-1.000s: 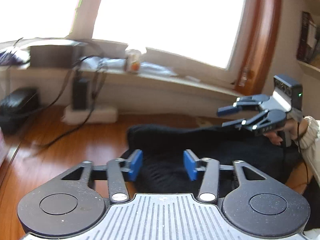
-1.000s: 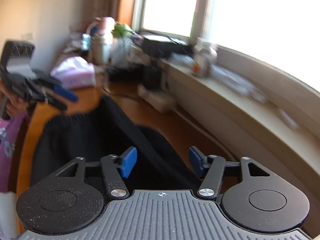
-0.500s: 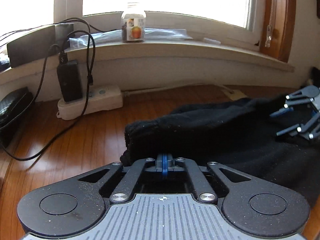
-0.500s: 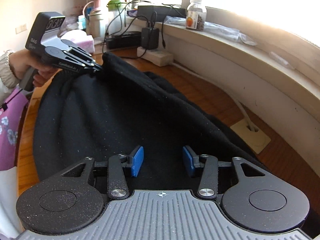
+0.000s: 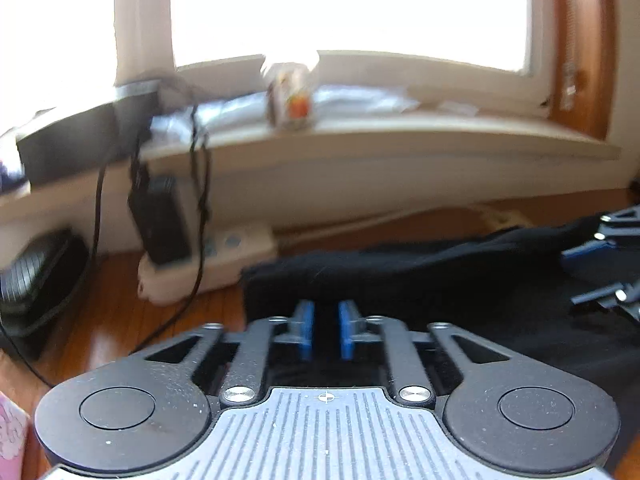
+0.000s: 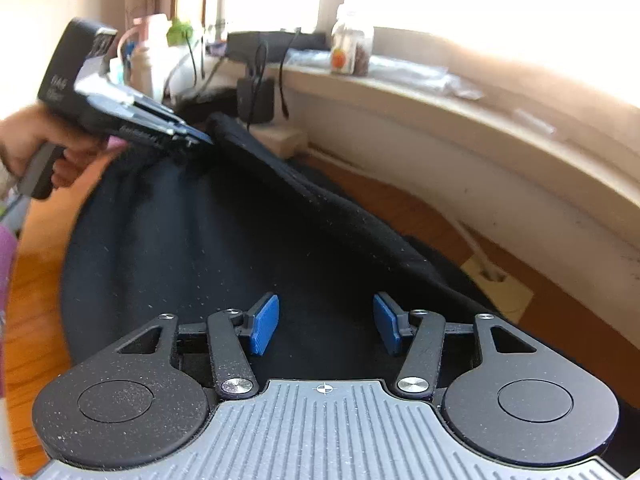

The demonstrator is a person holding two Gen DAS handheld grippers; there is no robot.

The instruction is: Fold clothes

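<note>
A black garment (image 6: 224, 232) lies on the wooden table; it also shows in the left wrist view (image 5: 440, 280). My left gripper (image 5: 326, 336) has its blue pads close together with black cloth between them, at the garment's near left edge. In the right wrist view the left gripper (image 6: 200, 140) pinches a corner of the garment and holds it raised, so a fold edge runs taut toward me. My right gripper (image 6: 324, 324) is open over the black cloth with nothing between its pads. It shows at the right edge of the left wrist view (image 5: 600, 272).
A white power strip (image 5: 208, 256) with a black adapter (image 5: 160, 216) and cables sits by the wall. A jar (image 5: 290, 98) stands on the windowsill (image 5: 400, 136). Bottles and clutter (image 6: 152, 52) stand at the table's far end. A floor socket plate (image 6: 496, 284) lies near the wall.
My left gripper has lifted the garment's corner and its pads now show a narrow gap. My right gripper's pads have spread wider apart. Both views are more blurred from motion.
</note>
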